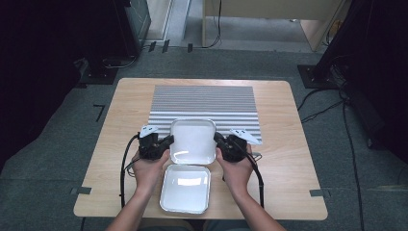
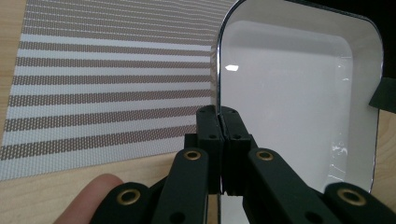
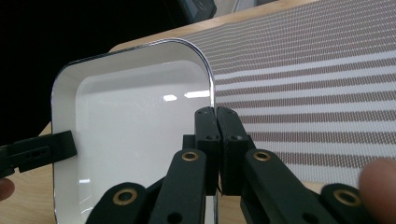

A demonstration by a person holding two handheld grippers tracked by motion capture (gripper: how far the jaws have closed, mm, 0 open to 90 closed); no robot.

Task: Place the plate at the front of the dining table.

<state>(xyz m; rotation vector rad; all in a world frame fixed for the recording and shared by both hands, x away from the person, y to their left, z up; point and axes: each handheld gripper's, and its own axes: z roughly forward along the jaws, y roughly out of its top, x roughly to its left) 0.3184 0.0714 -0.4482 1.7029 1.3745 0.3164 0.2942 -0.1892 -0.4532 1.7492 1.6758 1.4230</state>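
Note:
A white square tray with a dark rim [image 1: 192,139] sits between my two grippers, over the near edge of the striped placemat [image 1: 204,101]. My left gripper [image 1: 169,139] is shut on its left rim. In the left gripper view the jaws [image 2: 219,116] pinch that rim, with the tray [image 2: 299,93] stretching away to the right. My right gripper [image 1: 216,138] is shut on the opposite rim. In the right gripper view it [image 3: 215,116] clamps the edge of the tray [image 3: 140,121]. A second white tray [image 1: 185,188] lies flat on the table just in front.
The wooden table [image 1: 288,144] has bare strips to the left and right of the placemat. The striped placemat [image 2: 102,84] [image 3: 317,70] covers the middle and back. Cables trail from both grippers toward the front edge. Dark equipment and floor cables surround the table.

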